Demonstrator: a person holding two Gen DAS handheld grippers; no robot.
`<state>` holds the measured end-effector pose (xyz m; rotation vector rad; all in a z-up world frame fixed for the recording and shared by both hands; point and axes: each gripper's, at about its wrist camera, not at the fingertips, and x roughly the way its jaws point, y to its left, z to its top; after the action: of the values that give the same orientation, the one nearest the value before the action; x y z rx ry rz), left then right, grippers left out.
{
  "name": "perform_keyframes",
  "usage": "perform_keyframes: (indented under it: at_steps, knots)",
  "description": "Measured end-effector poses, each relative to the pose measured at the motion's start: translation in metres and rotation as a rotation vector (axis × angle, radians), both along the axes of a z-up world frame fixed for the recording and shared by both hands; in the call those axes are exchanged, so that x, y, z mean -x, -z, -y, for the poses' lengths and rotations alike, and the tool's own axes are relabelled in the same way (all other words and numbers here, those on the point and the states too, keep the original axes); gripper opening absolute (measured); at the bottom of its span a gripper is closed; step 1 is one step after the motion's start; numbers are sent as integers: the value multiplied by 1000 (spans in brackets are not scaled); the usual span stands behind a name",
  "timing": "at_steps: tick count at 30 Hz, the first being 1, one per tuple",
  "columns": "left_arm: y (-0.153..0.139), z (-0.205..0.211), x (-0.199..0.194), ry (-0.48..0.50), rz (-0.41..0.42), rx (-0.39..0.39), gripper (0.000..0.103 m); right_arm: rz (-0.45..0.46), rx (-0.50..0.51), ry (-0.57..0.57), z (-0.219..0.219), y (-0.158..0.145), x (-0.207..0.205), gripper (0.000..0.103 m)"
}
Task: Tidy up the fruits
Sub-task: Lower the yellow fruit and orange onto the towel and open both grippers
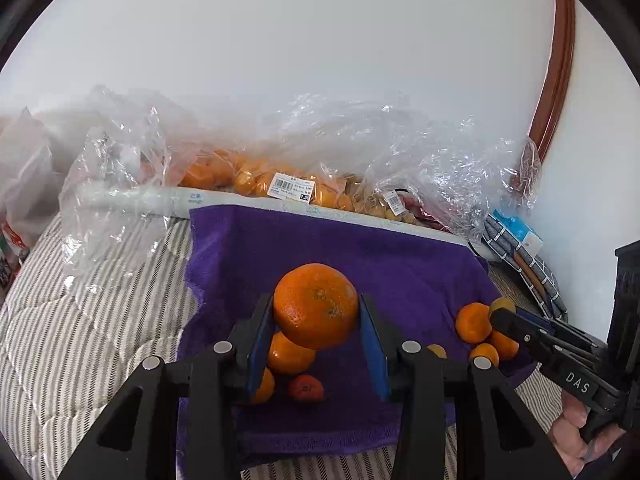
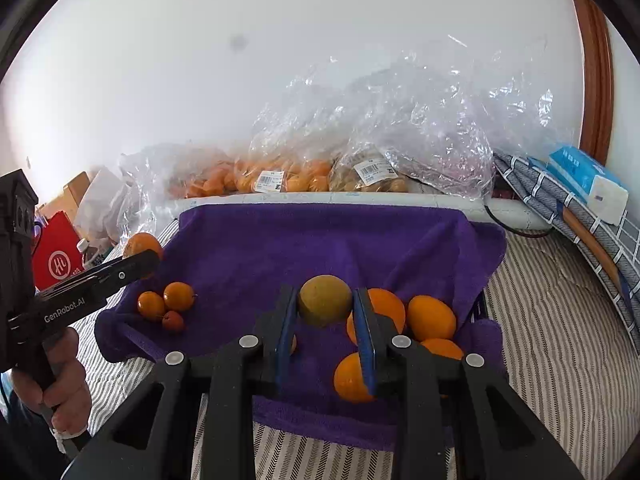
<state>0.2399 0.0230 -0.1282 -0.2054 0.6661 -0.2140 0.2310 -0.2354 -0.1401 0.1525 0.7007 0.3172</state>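
Note:
My left gripper (image 1: 316, 312) is shut on a large orange (image 1: 316, 306) and holds it above the purple towel (image 1: 400, 256). Below it lie two small oranges (image 1: 290, 354) and a small red fruit (image 1: 306, 388). My right gripper (image 2: 325, 304) is shut on a yellow-green round fruit (image 2: 325, 300) above the purple towel (image 2: 320, 240). Several oranges (image 2: 431, 317) lie on the towel's right side. In the right wrist view the left gripper (image 2: 140, 258) shows at the left with its orange, above two small oranges (image 2: 179, 296) and the red fruit (image 2: 173, 321).
Clear plastic bags of oranges (image 1: 256, 180) and brown fruits (image 2: 372, 180) lie behind the towel along a white edge. The towel rests on striped bedding (image 1: 100, 320). Folded checked cloth and a blue box (image 2: 584, 184) sit at the right. A red bag (image 2: 56, 256) is at the left.

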Motion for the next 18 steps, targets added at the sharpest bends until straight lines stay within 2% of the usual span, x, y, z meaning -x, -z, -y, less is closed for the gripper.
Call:
perform_keyframes:
  at_steps: [6, 9, 13, 18]
  knots:
    - [14, 3, -1, 28, -20, 24, 39, -36, 13, -32, -9, 20, -4, 28]
    - [18, 7, 0, 44, -23, 22, 39, -45, 3, -23, -10, 22, -2, 28]
    - [20, 13, 1, 73, -30, 23, 39, -26, 44, -18, -11, 22, 2, 29]
    - [22, 17, 2, 96, -28, 16, 39, -36, 30, -37, -12, 23, 2, 29]
